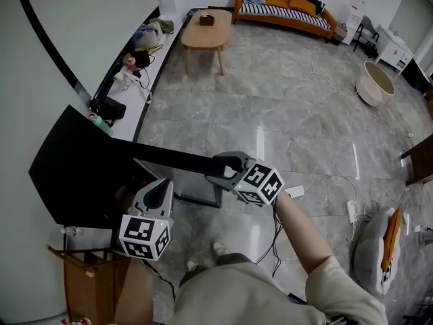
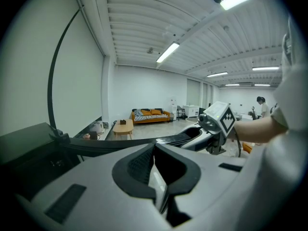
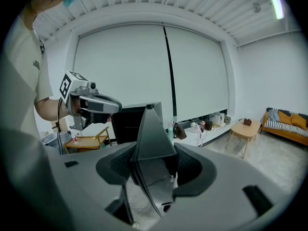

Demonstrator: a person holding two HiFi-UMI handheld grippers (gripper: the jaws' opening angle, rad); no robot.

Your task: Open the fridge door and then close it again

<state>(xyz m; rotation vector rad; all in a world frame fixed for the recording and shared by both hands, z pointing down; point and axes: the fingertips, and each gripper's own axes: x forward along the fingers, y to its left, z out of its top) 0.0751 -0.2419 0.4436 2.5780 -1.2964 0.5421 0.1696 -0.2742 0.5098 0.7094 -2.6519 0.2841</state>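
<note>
Left gripper (image 1: 161, 187) shut, empty; right gripper (image 1: 224, 166) clamps fridge door (image 1: 169, 158) right edge. Thin grip may slip mid-swing.

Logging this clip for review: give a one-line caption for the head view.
Right gripper holds the open fridge door by its edge; left gripper shut and empty.
</note>
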